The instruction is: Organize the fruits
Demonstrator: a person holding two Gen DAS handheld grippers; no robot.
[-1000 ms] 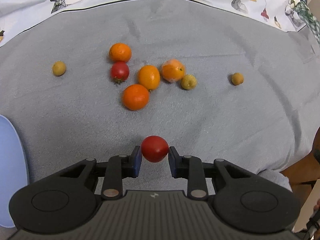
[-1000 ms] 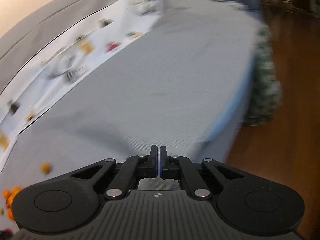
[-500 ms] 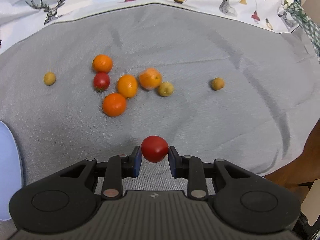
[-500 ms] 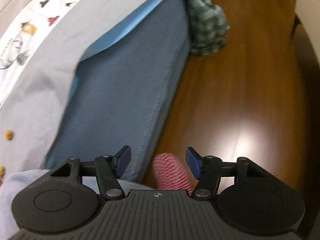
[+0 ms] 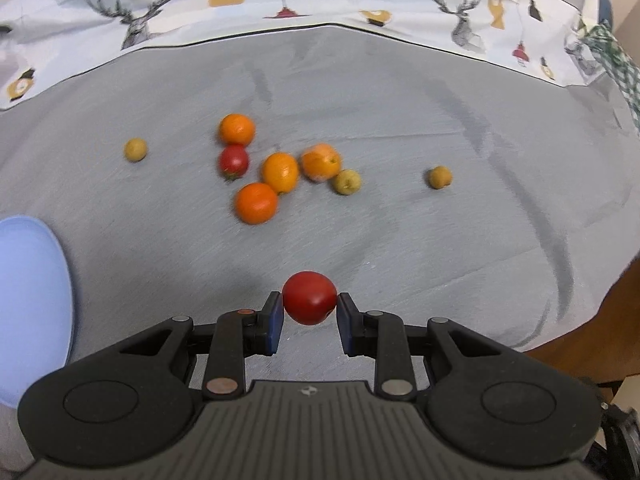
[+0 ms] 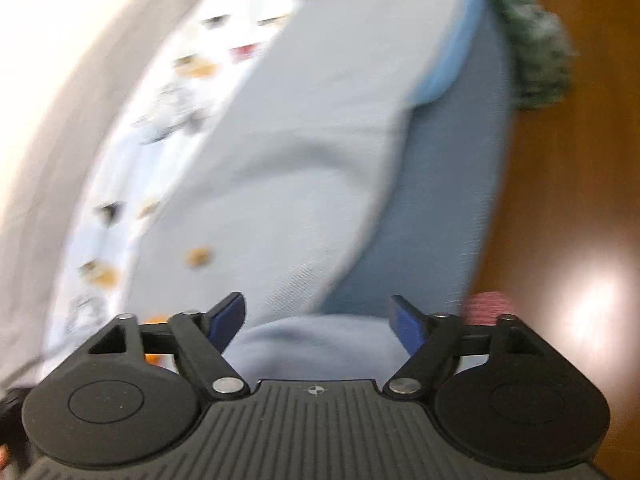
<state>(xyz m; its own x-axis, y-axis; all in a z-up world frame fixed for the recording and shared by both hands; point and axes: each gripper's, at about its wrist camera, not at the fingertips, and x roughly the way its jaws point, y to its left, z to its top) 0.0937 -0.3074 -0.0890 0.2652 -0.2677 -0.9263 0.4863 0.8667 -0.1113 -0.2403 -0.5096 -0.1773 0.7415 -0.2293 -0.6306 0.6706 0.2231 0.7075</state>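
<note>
Left gripper (image 5: pixel 310 312): jaws narrow, clamped on a red tomato (image 5: pixel 309 298), blue pads pressing its two sides. Tomato is lifted clear of the grey cloth (image 5: pixel 400 128), at 6 o'clock in the left wrist view.

Loose fruit on the cloth, beyond the held tomato:
- Cluster toward 11–12 o'clock: four oranges and a second red tomato (image 5: pixel 233 161).
- Far orange (image 5: pixel 237 129) just above the second tomato, touching or nearly so.
- Middle orange (image 5: pixel 280 172) sits close against the right orange (image 5: pixel 321 161) and the near orange (image 5: pixel 256 203); blur prevents telling contact.
- Small yellow-green fruit (image 5: pixel 346 181) just beside the right orange, at its 4 o'clock.
- Small yellowish fruit (image 5: pixel 135 149) apart from the cluster, at its 9 o'clock.
- Small brownish fruit (image 5: pixel 440 177) well apart, at 3 o'clock of the cluster.

Pale blue plate (image 5: pixel 32 300) at the 9 o'clock edge, partly cut off. Printed cloth with deer (image 5: pixel 140 20) lies along 12 o'clock.

Right gripper (image 6: pixel 318 320): jaws wide and opening, nothing between the pads. View heavily blurred. It points over the cloth's edge; wood floor (image 6: pixel 580 160) at 3 o'clock. One small orange-brown fruit (image 6: pixel 197 257) visible at 10 o'clock; type cannot be told.
</note>
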